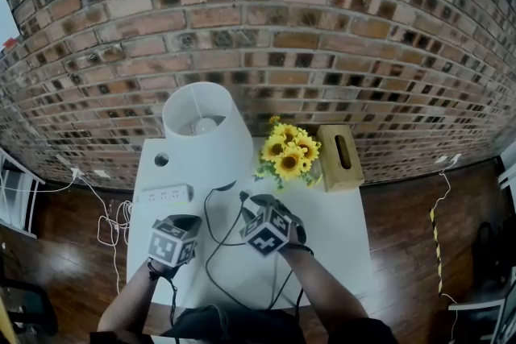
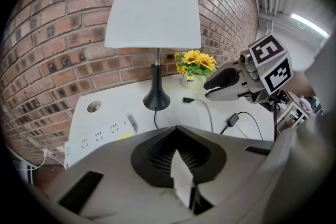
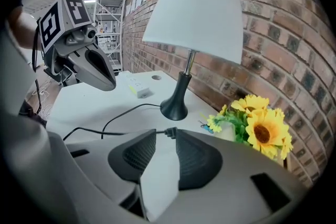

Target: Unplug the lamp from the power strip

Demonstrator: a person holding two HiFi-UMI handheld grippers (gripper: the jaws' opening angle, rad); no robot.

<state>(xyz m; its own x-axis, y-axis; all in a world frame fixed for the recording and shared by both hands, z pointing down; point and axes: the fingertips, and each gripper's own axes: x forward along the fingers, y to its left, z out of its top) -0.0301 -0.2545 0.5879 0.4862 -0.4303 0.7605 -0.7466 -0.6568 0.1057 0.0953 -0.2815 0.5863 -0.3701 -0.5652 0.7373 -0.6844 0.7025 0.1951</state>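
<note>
Head view: white table (image 1: 339, 230) w/ brick wall (image 1: 322, 28) behind. Lamp (image 1: 205, 129) w/ white shade stands upright at upper centre-left of frame, its dark base near the table's back edge. Power strip (image 1: 164, 193) lies flat at left of frame, near the table's left edge, just below a round hole (image 1: 161, 159) in the top. Its sockets look empty in the left gripper view. Lamp's black plug (image 1: 243, 195) is out of the strip & lies on the table at centre of frame, well apart from the strip. The black cord (image 1: 211, 250) loops down toward the bottom of frame.

The 2 grippers sit side by side in the lower centre.

Right gripper (image 1: 251, 204), centre of frame: jaws apart, released. In the right gripper view the plug sits right at the mouth of the tips, pads not pressing on it. The left gripper view shows it flat on the table just beside the tips.

Left gripper (image 1: 187, 221), lower left of centre: jaws closed together at the tips, nothing betw. them. It points toward the lamp base & strip, touching neither.

Sunflowers (image 1: 289, 153) stand right of the lamp, w/ a wooden tissue box (image 1: 339, 155) just beside them at right.
</note>
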